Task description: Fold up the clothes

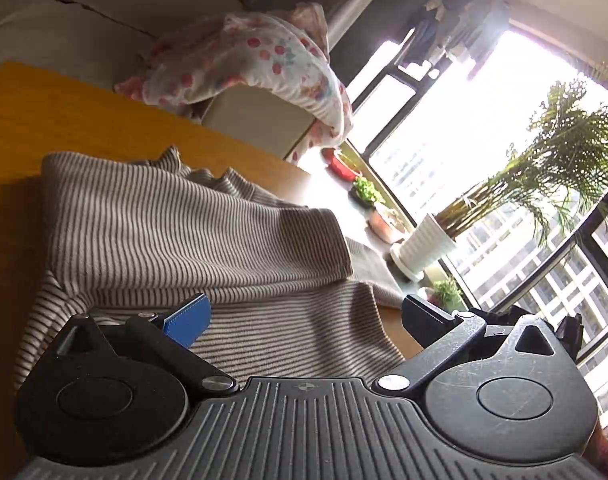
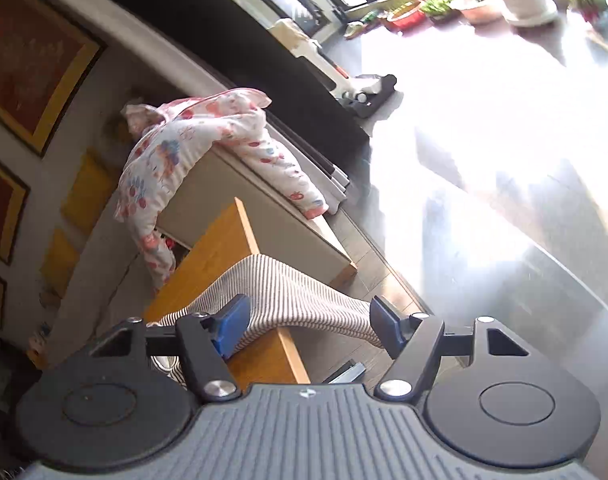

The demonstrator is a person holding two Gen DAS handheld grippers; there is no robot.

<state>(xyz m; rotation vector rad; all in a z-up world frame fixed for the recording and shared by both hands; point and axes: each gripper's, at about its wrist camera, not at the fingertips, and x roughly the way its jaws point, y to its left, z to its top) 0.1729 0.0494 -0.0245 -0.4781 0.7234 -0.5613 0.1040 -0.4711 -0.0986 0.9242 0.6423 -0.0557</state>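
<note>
Left wrist view: striped garment [image 1: 192, 232], partly folded, draped across wooden table [image 1: 44, 120], likely awaiting another fold. Left gripper [image 1: 304, 312] spread wide above it; right gripper [image 2: 308, 320] likewise unclenched, empty.

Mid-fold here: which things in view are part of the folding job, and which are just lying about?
Part of the job:
striped garment, lying on the wooden table
left gripper, open
right gripper, open
floral garment, draped over the box behind, probably next

Just lying about:
potted palm
red bowl
framed pictures
</note>
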